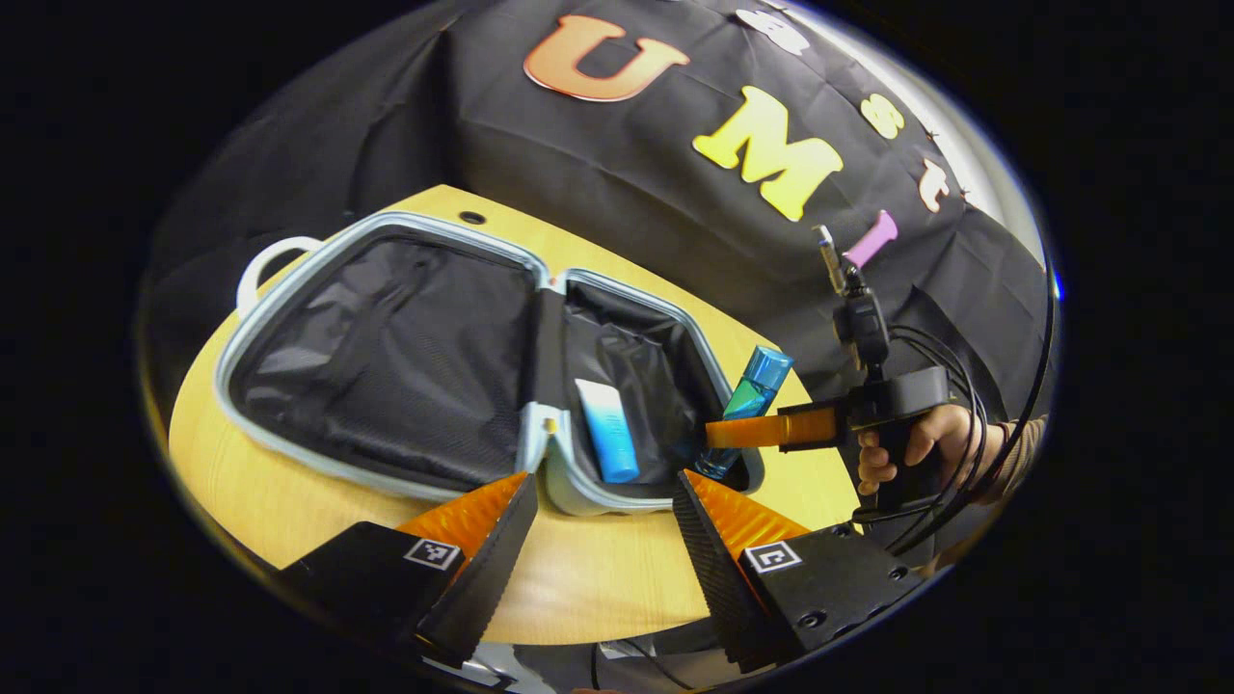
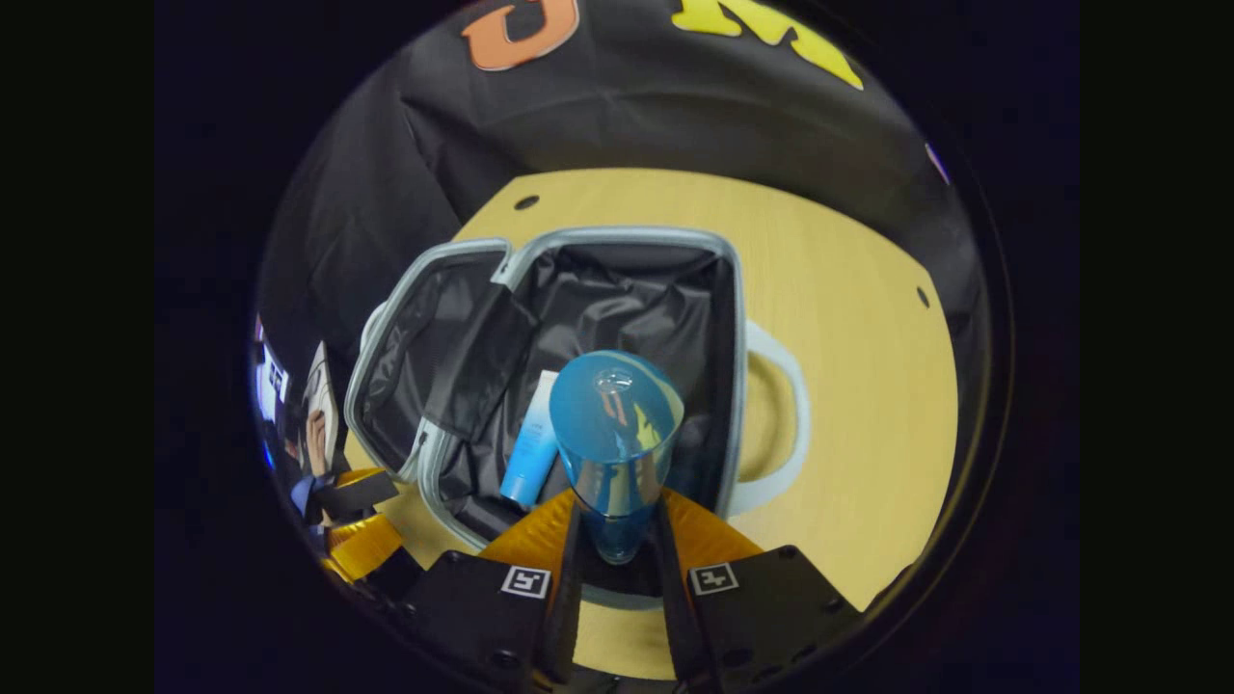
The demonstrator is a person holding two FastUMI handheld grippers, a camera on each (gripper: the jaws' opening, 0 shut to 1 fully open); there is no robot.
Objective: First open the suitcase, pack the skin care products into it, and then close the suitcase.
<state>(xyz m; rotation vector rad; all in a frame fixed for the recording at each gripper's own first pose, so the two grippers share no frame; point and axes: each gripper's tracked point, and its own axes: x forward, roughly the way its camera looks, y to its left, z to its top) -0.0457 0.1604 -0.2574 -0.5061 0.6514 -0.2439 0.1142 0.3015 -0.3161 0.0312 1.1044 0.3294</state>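
The grey suitcase (image 1: pixel 289 318) lies open and flat on the wooden table (image 1: pixel 598 578), its black lining showing. A white-and-blue tube (image 1: pixel 607 429) rests in the right half. A blue bottle (image 1: pixel 757 390) stands tilted over that half's right rim, with my right gripper (image 1: pixel 733 434) shut on it. In the right gripper view the bottle (image 2: pixel 617 434) rises between the fingers, cap toward the camera, above the suitcase (image 2: pixel 733 318), beside the tube (image 2: pixel 532 453). My left gripper (image 1: pixel 603 506) hangs open near the suitcase's front edge, holding nothing.
A white carry handle (image 1: pixel 265 265) sticks out at the suitcase's left end; the other handle (image 2: pixel 781 424) lies on the table beside the right half. A hand (image 1: pixel 911 448) holds the right gripper. Small holes (image 2: pixel 526 202) mark the tabletop.
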